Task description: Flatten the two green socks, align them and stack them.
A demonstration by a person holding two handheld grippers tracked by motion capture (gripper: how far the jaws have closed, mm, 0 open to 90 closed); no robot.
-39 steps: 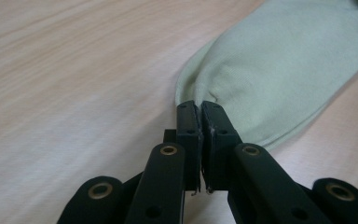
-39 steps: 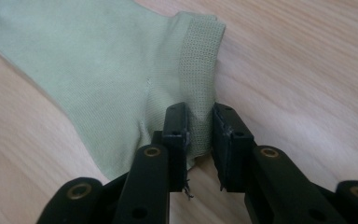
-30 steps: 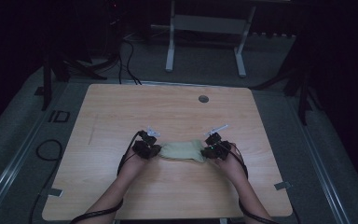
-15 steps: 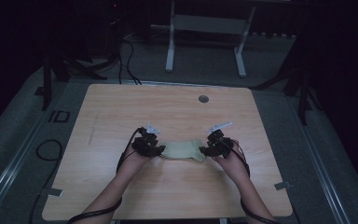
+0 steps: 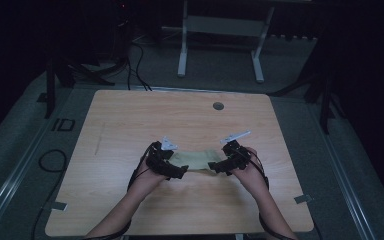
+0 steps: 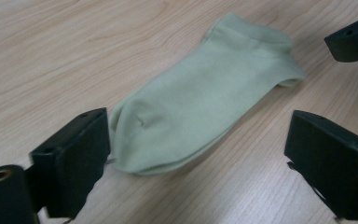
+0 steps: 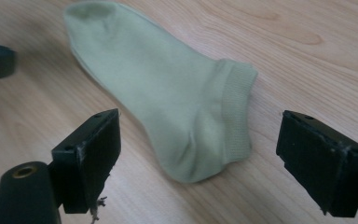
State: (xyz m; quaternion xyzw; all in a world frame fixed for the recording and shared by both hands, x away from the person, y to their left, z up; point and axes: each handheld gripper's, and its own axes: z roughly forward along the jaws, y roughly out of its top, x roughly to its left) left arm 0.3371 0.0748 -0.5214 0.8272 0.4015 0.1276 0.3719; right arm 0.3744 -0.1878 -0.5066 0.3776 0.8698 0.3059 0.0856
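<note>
A pale green ankle sock (image 5: 196, 160) lies flat on the wooden table (image 5: 130, 125), a little in front of its middle. My left gripper (image 5: 182, 173) hovers over the sock's toe end (image 6: 140, 140), and its jaws have just been opening. They stand wide apart, with no pad pressing on the cloth. My right gripper (image 5: 214, 167) hangs over the ribbed cuff end (image 7: 235, 112). Its jaws have also just been opening and stand wide, off the sock. In each gripper view the sock (image 7: 168, 93) reaches away toward the other gripper's black jaw (image 6: 354, 39).
A round cable hole (image 5: 218, 106) sits near the table's far edge. Beyond the table stands a white metal frame (image 5: 182, 50), and black cables (image 5: 135, 55) trail on the dark floor. Bare wood surrounds the sock on all sides.
Both grippers opened and let go of the sock's ends, then lifted a little off the table. The sock now rests flat between them.
</note>
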